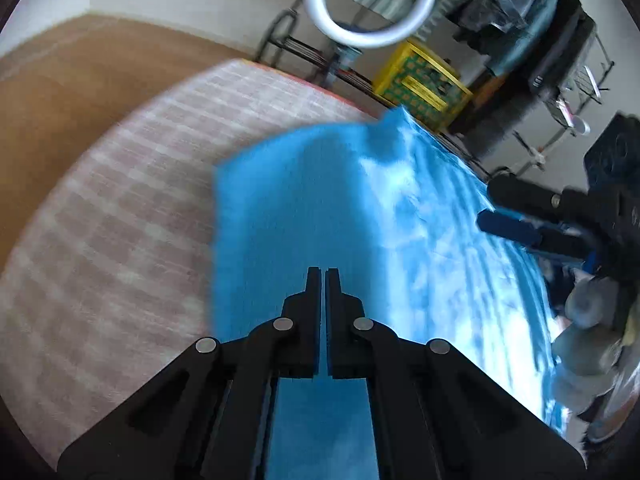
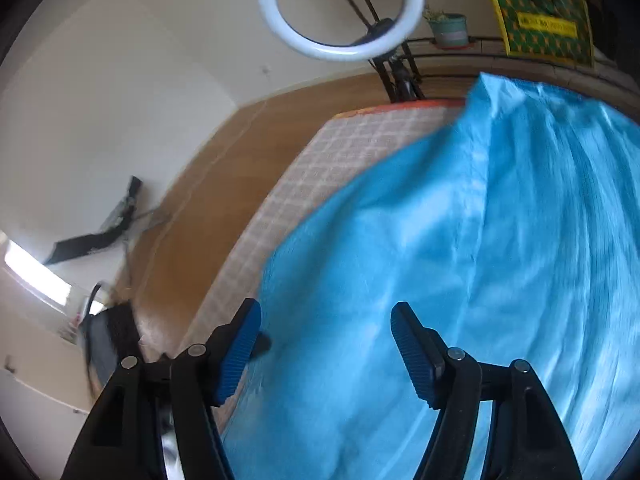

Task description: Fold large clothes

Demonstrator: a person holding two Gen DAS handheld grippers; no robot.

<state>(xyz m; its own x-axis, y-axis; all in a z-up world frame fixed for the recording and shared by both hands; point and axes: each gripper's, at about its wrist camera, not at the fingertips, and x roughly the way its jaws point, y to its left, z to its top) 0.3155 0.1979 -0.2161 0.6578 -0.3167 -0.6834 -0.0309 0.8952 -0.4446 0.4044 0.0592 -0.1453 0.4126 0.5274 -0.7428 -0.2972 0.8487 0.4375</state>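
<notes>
The checked mat (image 1: 120, 216) fills most of what I see beneath me, a pale pink-and-cream grid lying on the brown floor (image 1: 80, 68). Over its right part lies the blue garment (image 1: 360, 216), a big sheet of bright cloth, rumpled into long ridges. From my left wrist, those ridges and the cloth's long axis run away from me and to the right, toward the yellow crate (image 1: 420, 84) against the far wall; its near end passes under my left tongs. From my right wrist the same garment (image 2: 480, 260) spreads from beneath my fingers up to a peaked far corner at the mat's (image 2: 340, 148) edge.

My right tongs (image 2: 326, 344) stand spread wide, the ribbed blue pads (image 2: 240, 352) well apart, and the cloth lies under the gap; neither pad presses on it as far as I can see. In the left view that gripper (image 1: 516, 220) hangs at the garment's right border.

My left tongs (image 1: 323, 274) are pressed together, only a thin slit between the black fingers. Blue cloth shows right behind and below them, but I cannot tell whether any fold is pinched in that slit.

A white ring light (image 2: 340, 8) stands beyond the mat.
</notes>
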